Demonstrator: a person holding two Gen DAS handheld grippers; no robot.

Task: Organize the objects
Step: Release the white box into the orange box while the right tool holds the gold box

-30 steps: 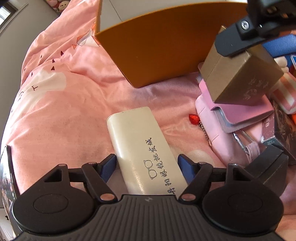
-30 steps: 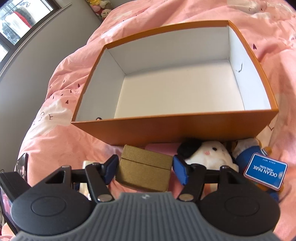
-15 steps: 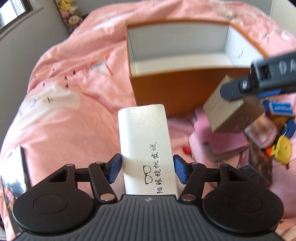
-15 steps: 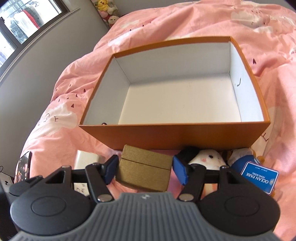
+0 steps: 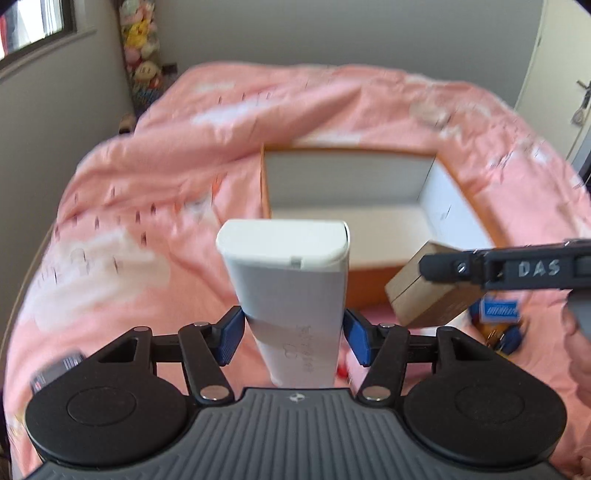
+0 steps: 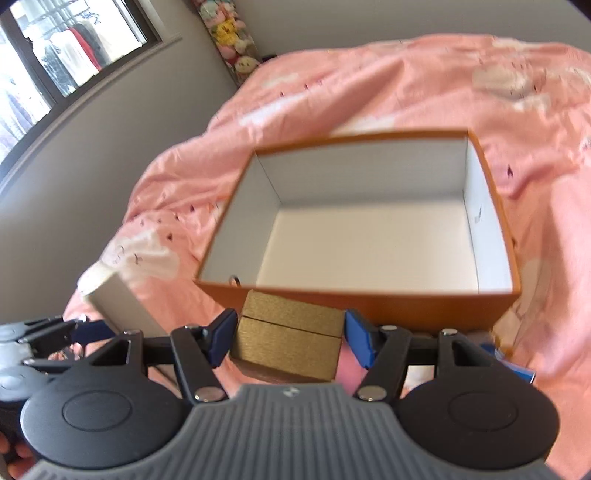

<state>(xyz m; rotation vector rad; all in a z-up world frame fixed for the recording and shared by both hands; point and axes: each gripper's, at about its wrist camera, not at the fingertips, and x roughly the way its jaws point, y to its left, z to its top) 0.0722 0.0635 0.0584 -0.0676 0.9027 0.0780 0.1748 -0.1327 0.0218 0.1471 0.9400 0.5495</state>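
My left gripper (image 5: 293, 334) is shut on a long white glasses case (image 5: 291, 288) and holds it up in the air, pointing at the orange box (image 5: 458, 206). My right gripper (image 6: 290, 338) is shut on a small gold-brown box (image 6: 288, 338), held just in front of the orange box's near wall (image 6: 369, 308). The orange box is open, white inside, and looks empty (image 6: 369, 247). The gold-brown box (image 5: 421, 299) and right gripper also show in the left wrist view. The glasses case (image 6: 118, 299) shows at the left of the right wrist view.
Everything lies on a pink bedspread (image 5: 147, 206). A blue tag and small toys (image 5: 498, 314) lie at the right below the right gripper. Plush toys (image 6: 232, 29) stand by the grey wall at the back. A door (image 5: 565, 74) is at the far right.
My left gripper has lifted the glasses case off the bedspread and raised it toward the orange box. My right gripper has risen with the gold-brown box; the box now sits lower in view.
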